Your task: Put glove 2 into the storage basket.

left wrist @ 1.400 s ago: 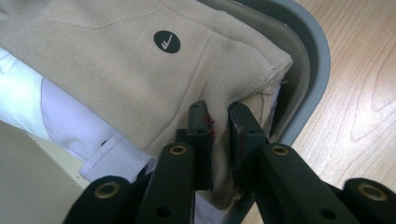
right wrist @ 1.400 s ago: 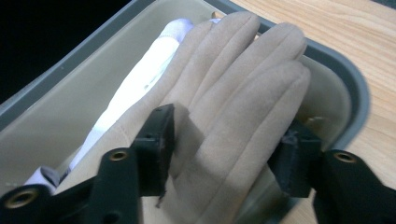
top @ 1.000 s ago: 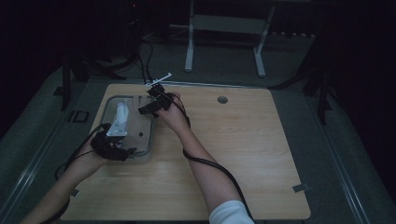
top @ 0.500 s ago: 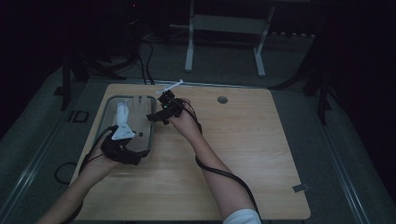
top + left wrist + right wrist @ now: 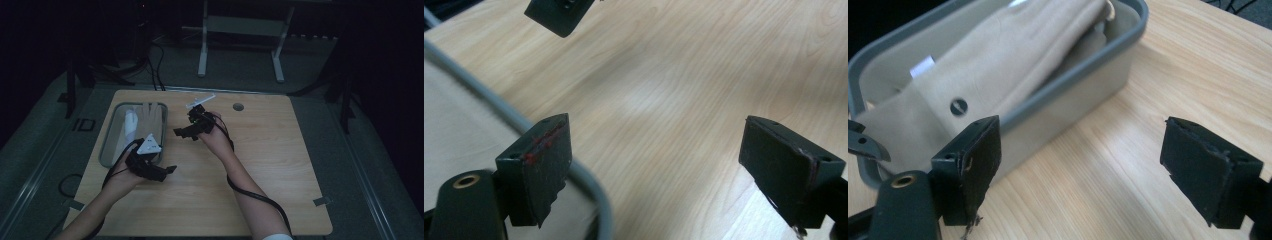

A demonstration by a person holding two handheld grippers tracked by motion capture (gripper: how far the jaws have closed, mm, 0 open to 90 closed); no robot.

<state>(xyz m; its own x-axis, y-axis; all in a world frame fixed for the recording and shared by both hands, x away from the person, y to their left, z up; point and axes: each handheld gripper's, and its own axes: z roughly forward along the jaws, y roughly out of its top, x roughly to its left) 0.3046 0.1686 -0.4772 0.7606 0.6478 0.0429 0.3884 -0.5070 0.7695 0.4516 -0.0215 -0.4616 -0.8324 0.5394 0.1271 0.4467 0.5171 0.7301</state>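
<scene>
High view: both grippers, left gripper (image 5: 167,171) and right gripper (image 5: 179,132), hold jaws apart, empty, beside the tray (image 5: 107,150) rim, bare table (image 5: 280,165) rightward.

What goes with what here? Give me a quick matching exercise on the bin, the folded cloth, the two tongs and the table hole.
Things:
1. grey bin
2. beige cloth
3. left tongs
4. right tongs
5. round hole

Places or states:
A. folded inside the bin
B. open over bare wood beside the bin's near right corner
C. open, empty, jaws pointing at the bin's right wall
D. on the table's left part
E. in the tabletop near the far edge

Pairs: 1-D, 2-A, 3-B, 4-C, 5-E
</scene>
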